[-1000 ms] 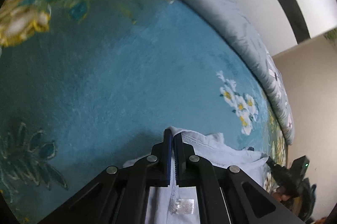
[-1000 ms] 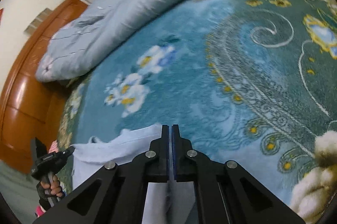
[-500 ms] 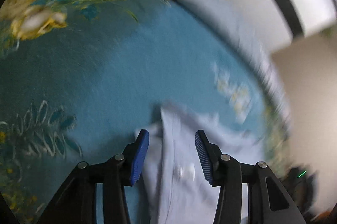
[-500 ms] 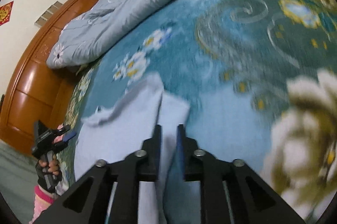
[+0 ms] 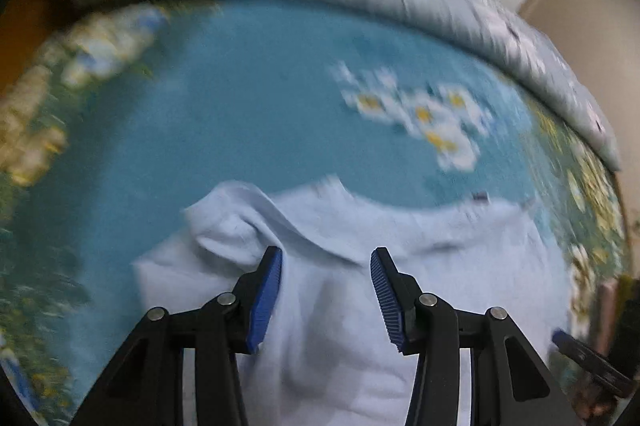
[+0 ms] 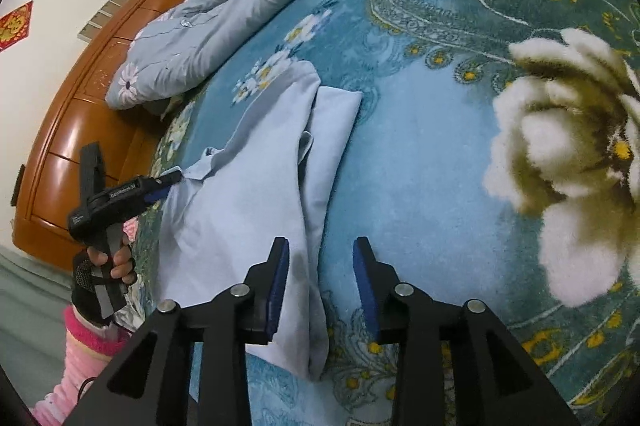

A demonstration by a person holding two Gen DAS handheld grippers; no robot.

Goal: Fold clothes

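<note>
A light blue shirt (image 5: 360,306) lies flat on the teal flowered blanket (image 5: 248,130), its collar end rumpled at the left. My left gripper (image 5: 326,258) hovers over it, open, with the cloth beneath and nothing pinched. In the right wrist view the shirt (image 6: 240,194) is a long folded strip with one flap turned over. My right gripper (image 6: 320,246) stands over its near right edge with its jaws opening; the cloth's edge lies under the left finger, not pressed. The left gripper (image 6: 164,182) shows there at the shirt's far left corner, held by a gloved hand (image 6: 104,266).
A grey-blue quilt (image 6: 248,10) with daisy print is bunched along the far side of the bed. A wooden headboard (image 6: 80,114) stands beyond the left edge, where the blanket drops off. A big cream flower pattern (image 6: 568,162) covers the blanket to the right.
Both grippers were shut on shirt cloth a second ago. Both have opened, let the cloth drop and drawn back, so more of the shirt shows lying on the blanket.
</note>
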